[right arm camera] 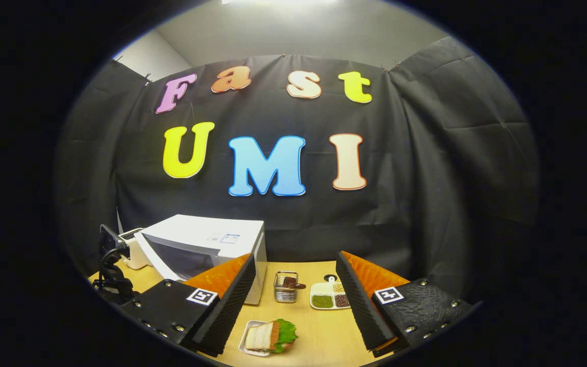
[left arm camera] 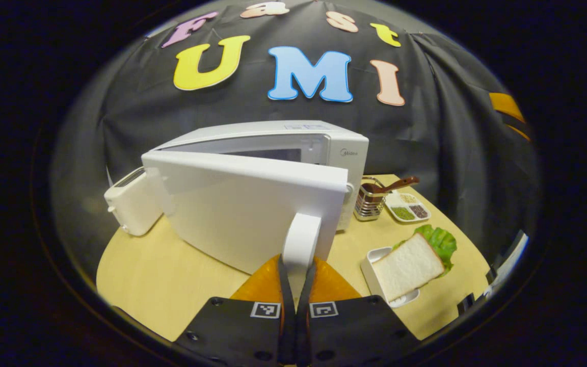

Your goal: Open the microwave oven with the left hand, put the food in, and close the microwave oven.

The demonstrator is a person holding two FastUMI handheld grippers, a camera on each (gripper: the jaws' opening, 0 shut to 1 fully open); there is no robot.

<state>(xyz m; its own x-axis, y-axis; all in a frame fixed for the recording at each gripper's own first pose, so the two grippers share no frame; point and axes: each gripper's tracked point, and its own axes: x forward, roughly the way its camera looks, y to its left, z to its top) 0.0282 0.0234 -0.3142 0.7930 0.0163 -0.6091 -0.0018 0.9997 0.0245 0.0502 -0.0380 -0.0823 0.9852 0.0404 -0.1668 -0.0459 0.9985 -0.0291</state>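
While the left gripper point(left arm camera: 297, 278) is clamped on the white door handle point(left arm camera: 301, 239), the microwave point(left arm camera: 273, 148) door point(left arm camera: 242, 209) stands partly open, swung out toward the camera. Door looks rigid and smooth; the handle is the only sensible grab point, and the pinch sits low on it, so I'd guess slip risk if the pull goes off-axis.

Right gripper point(right arm camera: 293, 300) hangs above the table point(right arm camera: 319, 331) with its jaws spread wide, holding nothing.

Food: sandwich point(right arm camera: 268, 335) of white bread with a green lettuce leaf sticking out, lying in a small white tray point(left arm camera: 375, 265) on the wooden table, near the front edge, to the right of the microwave and apart from it. Likely light, soft and squashy, so bread will dent under a hard pinch. I'd take the tray rim rather than the bread; stiffer but probably slick.

Behind it: wire holder point(right arm camera: 286, 287) and a divided dish point(right arm camera: 330, 295). White toaster point(left arm camera: 130, 204) sits left of the microwave.
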